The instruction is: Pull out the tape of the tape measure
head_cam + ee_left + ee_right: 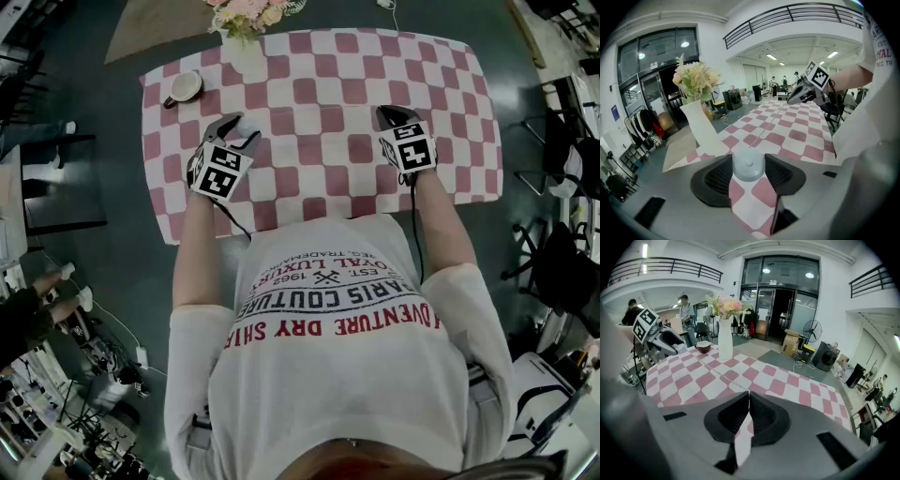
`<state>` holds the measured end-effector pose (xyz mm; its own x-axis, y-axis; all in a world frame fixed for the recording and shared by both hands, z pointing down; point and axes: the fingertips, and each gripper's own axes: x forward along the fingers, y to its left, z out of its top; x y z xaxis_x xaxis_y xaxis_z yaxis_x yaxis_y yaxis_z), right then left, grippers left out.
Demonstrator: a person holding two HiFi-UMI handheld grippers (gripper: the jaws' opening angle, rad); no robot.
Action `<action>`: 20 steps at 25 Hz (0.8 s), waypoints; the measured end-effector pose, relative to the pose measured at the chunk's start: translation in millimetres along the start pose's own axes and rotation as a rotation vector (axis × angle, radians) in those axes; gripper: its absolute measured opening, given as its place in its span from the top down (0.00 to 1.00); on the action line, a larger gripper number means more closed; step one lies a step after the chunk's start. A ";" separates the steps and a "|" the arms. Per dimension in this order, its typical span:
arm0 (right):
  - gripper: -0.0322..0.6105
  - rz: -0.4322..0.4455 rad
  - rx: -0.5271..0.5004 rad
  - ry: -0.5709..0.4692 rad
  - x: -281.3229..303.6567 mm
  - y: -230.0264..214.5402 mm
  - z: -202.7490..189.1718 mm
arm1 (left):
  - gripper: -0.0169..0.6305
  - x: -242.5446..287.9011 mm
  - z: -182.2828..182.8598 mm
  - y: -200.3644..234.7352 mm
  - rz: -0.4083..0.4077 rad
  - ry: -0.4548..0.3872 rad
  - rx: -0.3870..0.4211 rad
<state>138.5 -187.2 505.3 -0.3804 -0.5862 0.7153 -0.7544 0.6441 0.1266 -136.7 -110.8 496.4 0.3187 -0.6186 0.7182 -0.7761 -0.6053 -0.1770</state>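
Note:
A small round pale-grey tape measure point(748, 165) sits between the black pads of my left gripper point(748, 172), which is shut on its case just above the red-and-white checkered tablecloth point(787, 136). No tape shows outside the case. In the head view the left gripper point(239, 131) is over the table's left part. My right gripper point(386, 112) hovers over the right part, well apart from the tape measure. Its jaws point(748, 397) are shut with nothing between them. Each gripper shows in the other's view, the right gripper point(802, 93) and the left gripper point(663, 341).
A white vase of pale flowers point(246, 52) stands at the table's far edge, close beyond the left gripper. A cup on a saucer point(185, 86) sits at the far left corner. The person's body is against the table's near edge point(309, 211).

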 end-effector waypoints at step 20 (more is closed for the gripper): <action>0.90 -0.091 0.070 0.022 1.0 -32.8 -17.0 | 0.61 -1.7 -19.1 12.9 0.042 0.030 -0.050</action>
<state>172.0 -200.5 513.5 -0.2973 -0.6293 0.7180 -0.8211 0.5523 0.1441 -157.7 -108.0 505.8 0.2698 -0.6271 0.7307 -0.8149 -0.5529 -0.1736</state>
